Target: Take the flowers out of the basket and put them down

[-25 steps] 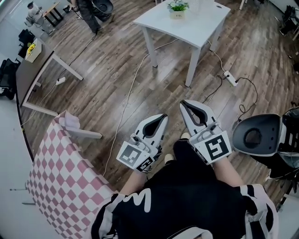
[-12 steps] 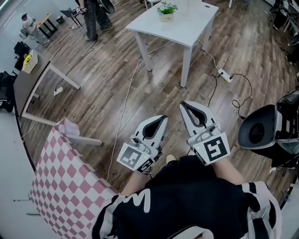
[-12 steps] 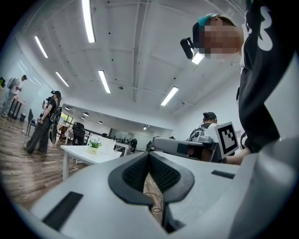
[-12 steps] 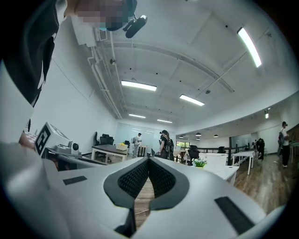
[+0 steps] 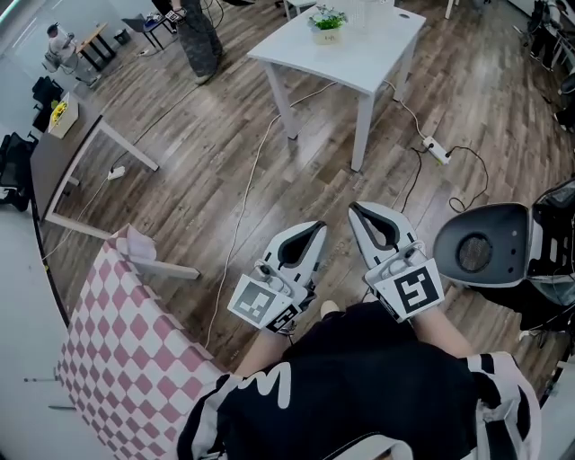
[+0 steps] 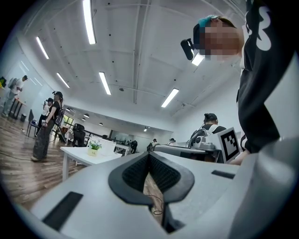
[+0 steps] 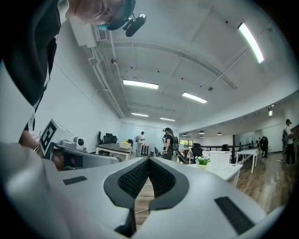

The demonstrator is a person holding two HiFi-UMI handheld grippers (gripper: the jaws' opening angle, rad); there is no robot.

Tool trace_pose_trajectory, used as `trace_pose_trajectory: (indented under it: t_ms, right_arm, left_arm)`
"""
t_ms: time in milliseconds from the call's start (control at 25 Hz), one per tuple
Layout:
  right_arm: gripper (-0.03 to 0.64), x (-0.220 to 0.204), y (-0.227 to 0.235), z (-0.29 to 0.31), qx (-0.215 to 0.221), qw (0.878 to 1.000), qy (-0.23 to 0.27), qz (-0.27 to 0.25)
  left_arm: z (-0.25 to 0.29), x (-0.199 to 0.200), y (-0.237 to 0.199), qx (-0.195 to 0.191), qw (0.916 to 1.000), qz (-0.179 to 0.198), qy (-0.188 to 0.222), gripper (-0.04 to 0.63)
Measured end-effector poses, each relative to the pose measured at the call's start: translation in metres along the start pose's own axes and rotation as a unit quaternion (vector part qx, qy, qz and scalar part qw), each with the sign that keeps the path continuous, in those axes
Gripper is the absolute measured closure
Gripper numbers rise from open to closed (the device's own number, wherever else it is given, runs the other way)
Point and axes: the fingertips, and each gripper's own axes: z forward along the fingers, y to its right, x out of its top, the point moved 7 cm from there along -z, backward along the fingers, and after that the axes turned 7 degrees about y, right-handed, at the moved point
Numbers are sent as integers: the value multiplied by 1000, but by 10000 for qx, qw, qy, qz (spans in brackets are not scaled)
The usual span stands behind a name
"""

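Observation:
A small bunch of green and white flowers in a pale basket (image 5: 328,20) stands on the far side of a white table (image 5: 359,54), well ahead of me. Both grippers are held close to my body above the wood floor, far from the table. My left gripper (image 5: 316,228) is shut, tips touching, nothing held. My right gripper (image 5: 356,208) beside it is also shut and empty. The left gripper view shows the flowers (image 6: 95,145) small at the left past its tips (image 6: 149,154). In the right gripper view the flowers (image 7: 202,161) sit right of its tips (image 7: 149,160).
A pink checkered cloth (image 5: 126,359) covers a table at my lower left. An office chair (image 5: 485,256) stands at my right. Cables and a power strip (image 5: 440,151) lie on the floor near the white table. A person (image 5: 199,36) stands at the back left beside a dark desk (image 5: 63,135).
The grippers have hardly moved. The chair at my right now sits a little further left in view, and the person at the back has stepped rightwards.

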Motion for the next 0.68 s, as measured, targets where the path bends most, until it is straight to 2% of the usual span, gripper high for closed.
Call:
trace_pose_trajectory:
  t_ms: [160,680]
  right_arm:
    - [600,-5,1,0,-77,9999,-114,2]
    - [600,-2,-12,-4,-47,10000,59,0]
  left_arm:
    - [-2,-5,-4,42,10000,-37,-18,592]
    - [-15,-5,0,45,10000,-55,23,592]
